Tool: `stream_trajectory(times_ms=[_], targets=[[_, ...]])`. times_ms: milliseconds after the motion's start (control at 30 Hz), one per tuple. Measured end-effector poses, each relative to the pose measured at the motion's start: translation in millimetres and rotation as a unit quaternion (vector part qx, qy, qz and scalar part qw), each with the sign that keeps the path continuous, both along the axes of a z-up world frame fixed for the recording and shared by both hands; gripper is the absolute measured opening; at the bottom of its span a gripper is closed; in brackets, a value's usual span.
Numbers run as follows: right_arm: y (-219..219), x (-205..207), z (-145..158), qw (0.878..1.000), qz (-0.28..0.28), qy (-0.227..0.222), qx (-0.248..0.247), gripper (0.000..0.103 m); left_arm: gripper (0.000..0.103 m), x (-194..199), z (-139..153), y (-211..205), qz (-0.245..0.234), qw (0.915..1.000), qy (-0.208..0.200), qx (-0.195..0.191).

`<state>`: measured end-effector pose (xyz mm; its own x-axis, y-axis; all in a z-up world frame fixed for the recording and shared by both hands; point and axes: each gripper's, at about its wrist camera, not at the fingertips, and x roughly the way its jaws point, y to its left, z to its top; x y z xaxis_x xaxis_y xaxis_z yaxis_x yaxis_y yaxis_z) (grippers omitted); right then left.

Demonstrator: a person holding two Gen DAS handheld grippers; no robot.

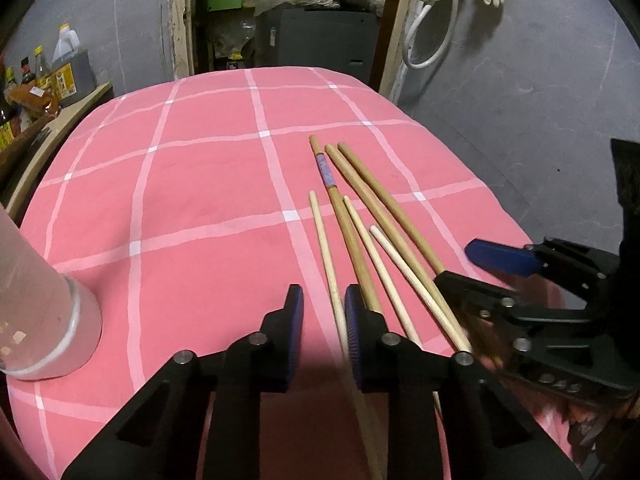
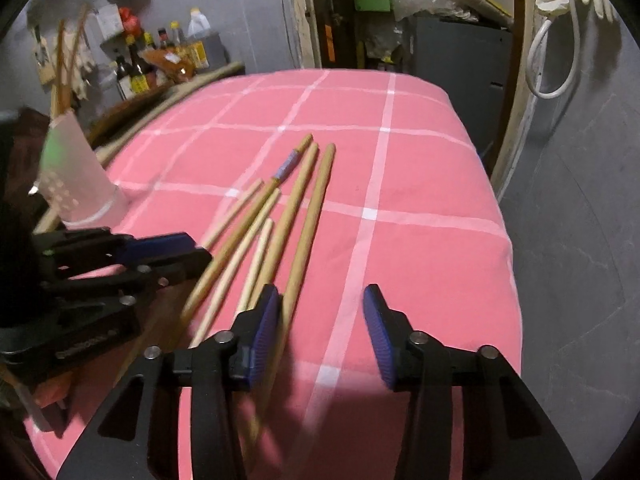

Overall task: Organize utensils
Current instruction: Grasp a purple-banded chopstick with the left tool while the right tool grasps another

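At the bottom of each view, the left gripper (image 1: 323,322) and right gripper (image 2: 320,330) have their jaws spread, gripping nothing. Six chopsticks (image 1: 362,216) fan across mid-frame on a pink checked tablecloth (image 1: 200,184). A frosted plastic cup (image 1: 38,312) stands at left.

We have bare pink cloth (image 1: 192,200) wide open across the middle and far end. The chopsticks (image 1: 360,216) fan across our right-centre lane, lying between the left gripper (image 1: 324,320) and the right gripper (image 2: 320,320). A frosted cup (image 1: 44,320) blocks the left edge, just beside us.
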<state>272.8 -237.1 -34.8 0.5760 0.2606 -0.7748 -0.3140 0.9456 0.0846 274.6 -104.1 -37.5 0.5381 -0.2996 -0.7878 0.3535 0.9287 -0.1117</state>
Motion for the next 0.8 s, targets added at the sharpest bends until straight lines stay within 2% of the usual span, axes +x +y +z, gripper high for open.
stream_trajectory(times_ms=[233,300,367,433,533,633,733,800], targets=[[8.2,26.0,0.3,1.0,-0.001,0.022,-0.013,0.035,0.01,7.9,1.4,-5.2,-0.019,0.9995,0.023,-0.013],[9.1,32.5,1.2,0.999,0.001,0.032,-0.013,0.028,0.005,11.7,1.7,-6.7,-0.022,0.9993,0.028,-0.01],[8.4,35.9,2.1,0.999,0.0,0.042,-0.007,0.016,0.004,14.9,2.4,-6.5,-0.021,0.9991,0.034,-0.012],[5.4,38.5,3.6,0.998,-0.006,0.057,0.007,0.009,0.004,16.7,3.4,-5.8,-0.018,0.9989,0.04,-0.016],[-4.5,41.6,3.9,0.995,-0.026,0.081,0.058,0.006,0.003,17.1,5.4,-1.6,-0.011,0.9986,0.045,-0.026],[-14.4,36.2,3.6,0.989,-0.044,0.086,0.112,0.005,0.002,11.0,10.6,3.3,-0.006,0.9988,0.035,-0.033],[-21.7,24.1,6.0,0.983,-0.056,0.073,0.156,0.005,0.002,2.6,18.9,9.6,-0.006,0.9991,0.015,-0.04],[-27.9,13.2,13.7,0.977,-0.063,0.046,0.198,0.005,0.002,-4.4,25.1,16.2,-0.002,0.9988,0.0,-0.048]])
